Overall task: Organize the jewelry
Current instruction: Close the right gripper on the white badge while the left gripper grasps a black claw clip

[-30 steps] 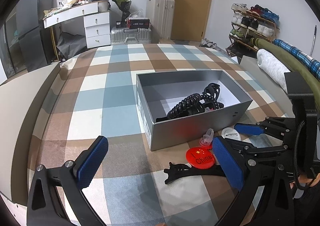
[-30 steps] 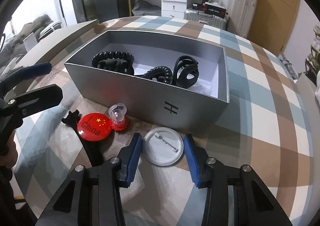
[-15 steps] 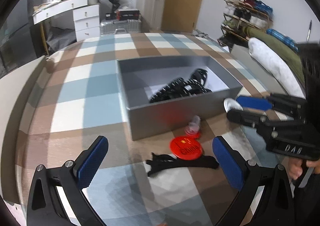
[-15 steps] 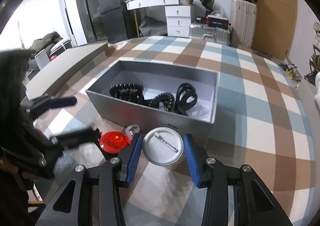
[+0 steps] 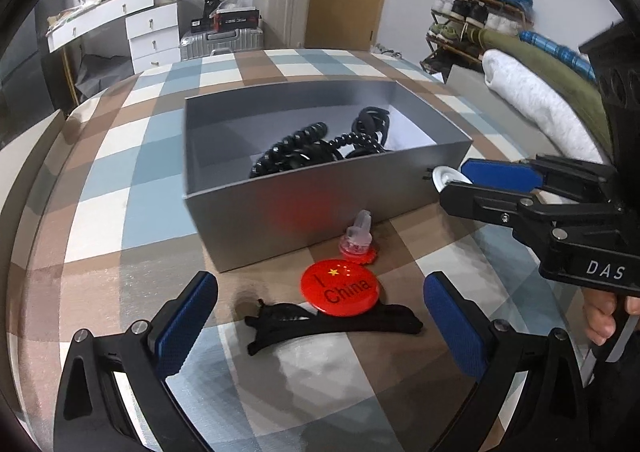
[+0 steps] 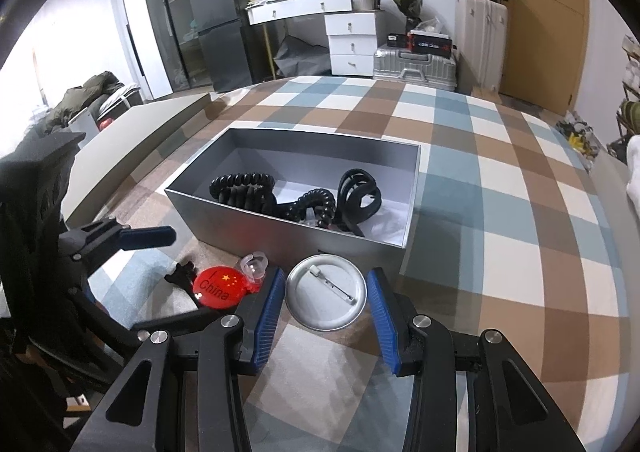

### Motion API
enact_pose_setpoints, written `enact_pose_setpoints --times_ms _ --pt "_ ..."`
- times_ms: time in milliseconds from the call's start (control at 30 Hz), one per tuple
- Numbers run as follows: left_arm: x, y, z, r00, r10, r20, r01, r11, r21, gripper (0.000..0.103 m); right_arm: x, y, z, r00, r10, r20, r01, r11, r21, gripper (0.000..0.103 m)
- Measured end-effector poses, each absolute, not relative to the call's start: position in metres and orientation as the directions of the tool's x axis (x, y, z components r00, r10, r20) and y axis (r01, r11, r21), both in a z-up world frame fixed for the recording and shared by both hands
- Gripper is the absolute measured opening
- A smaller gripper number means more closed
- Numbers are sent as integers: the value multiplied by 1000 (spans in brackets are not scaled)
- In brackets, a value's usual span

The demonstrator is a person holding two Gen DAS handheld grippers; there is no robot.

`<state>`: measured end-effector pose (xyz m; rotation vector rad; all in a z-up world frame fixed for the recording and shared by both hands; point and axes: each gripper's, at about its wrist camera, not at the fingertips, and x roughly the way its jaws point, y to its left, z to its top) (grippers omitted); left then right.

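My right gripper point(image 6: 326, 296) is shut on a round white pin badge point(image 6: 326, 294), held back-side up above the checked cloth near the grey box's point(image 6: 288, 226) front wall. It shows in the left wrist view point(image 5: 452, 181) with the badge point(image 5: 442, 176) by the box's right corner. The grey box point(image 5: 320, 203) holds black coiled hair ties point(image 5: 296, 149) and a black claw clip point(image 6: 358, 197). My left gripper point(image 5: 320, 318) is open above a red "I China" badge point(image 5: 340, 288), a black hair clip point(image 5: 332, 326) and a small red-and-clear piece point(image 5: 358, 238).
The checked cloth point(image 6: 500, 211) covers a table. A white drawer desk point(image 6: 348, 39), suitcases point(image 6: 414, 65) and a door stand behind. A shoe rack point(image 5: 472, 27) and rolled bedding point(image 5: 536, 103) lie at the right.
My right gripper closed on the white badge and lifted it off the cloth toward the box. My left gripper drew back and turned a little; the red badge sits more centred between its fingers.
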<state>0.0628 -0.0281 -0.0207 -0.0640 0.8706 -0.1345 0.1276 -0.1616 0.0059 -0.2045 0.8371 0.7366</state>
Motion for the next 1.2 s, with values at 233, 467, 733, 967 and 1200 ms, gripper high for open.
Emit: enact_pose_setpoints --times_ms 233,467,733,967,1200 --pt "64 -31 -20 642 -196 -741 89 979 -183 100 128 -163 6 442 513 -736 -664 738 115 42" --pt "64 -32 -23 604 -165 -780 56 985 -165 100 130 -168 11 450 516 -729 -660 742 118 42" --pt "55 -37 -31 564 -158 -811 84 987 -135 100 129 -169 11 443 520 -730 -667 736 119 42" --pt "56 -49 -33 556 -87 -826 77 996 -54 100 126 -163 9 436 520 -735 -678 727 112 42" --pt "53 -51 -32 564 -53 -824 72 997 -15 94 123 -161 12 435 526 -731 -686 719 108 42"
